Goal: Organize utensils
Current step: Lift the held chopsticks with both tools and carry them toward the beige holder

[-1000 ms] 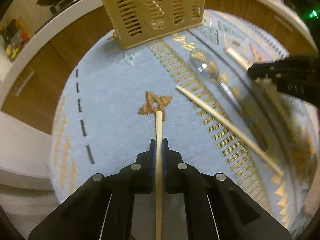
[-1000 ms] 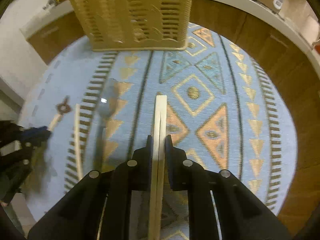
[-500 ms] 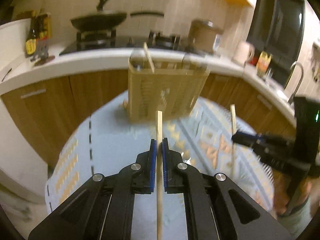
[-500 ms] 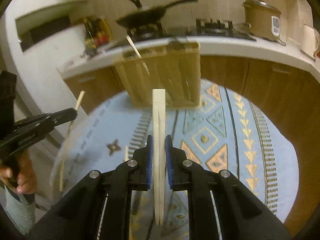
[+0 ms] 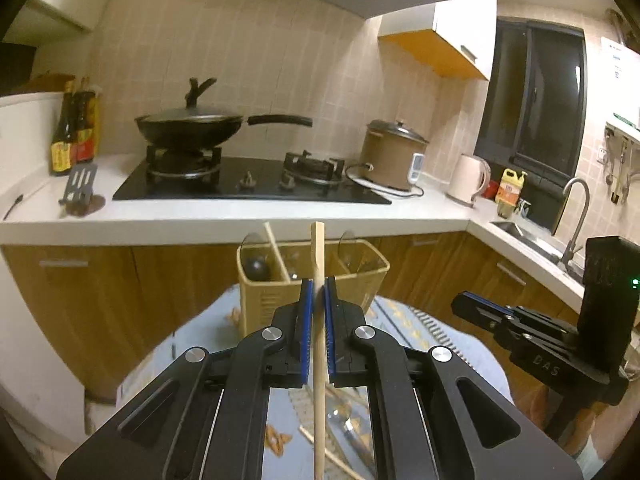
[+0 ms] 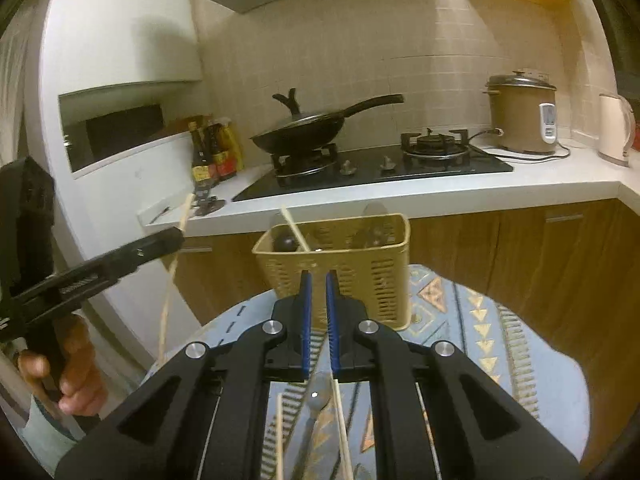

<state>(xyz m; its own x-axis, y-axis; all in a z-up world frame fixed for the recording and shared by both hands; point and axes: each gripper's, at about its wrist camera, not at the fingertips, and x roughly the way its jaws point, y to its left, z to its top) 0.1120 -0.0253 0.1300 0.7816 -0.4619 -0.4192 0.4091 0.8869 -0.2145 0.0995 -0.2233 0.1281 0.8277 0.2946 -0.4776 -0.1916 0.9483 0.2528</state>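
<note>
My left gripper (image 5: 316, 284) is shut on a wooden chopstick (image 5: 319, 256) and holds it upright, raised in front of the tan slotted utensil basket (image 5: 256, 300). It also shows in the right wrist view (image 6: 176, 236) with its chopstick (image 6: 170, 280). My right gripper (image 6: 316, 280) points at the basket (image 6: 376, 272); its jaws stand slightly apart with nothing between the tips. A chopstick (image 6: 342, 432), a second chopstick (image 6: 279, 436) and a clear spoon (image 6: 316, 400) lie on the table below it. The basket holds a chopstick (image 6: 294, 228) and dark utensils.
The round table has a blue patterned cloth (image 6: 500, 344). Behind it runs a white counter (image 5: 200, 220) with a hob, a wok (image 5: 188, 128), sauce bottles (image 5: 74, 128), a rice cooker (image 5: 392, 156) and a kettle (image 5: 466, 180). A sink (image 5: 532, 236) is at right.
Both grippers rose and tilted up from the table toward the basket. The flat wooden piece held by my right gripper earlier is no longer between its jaws.
</note>
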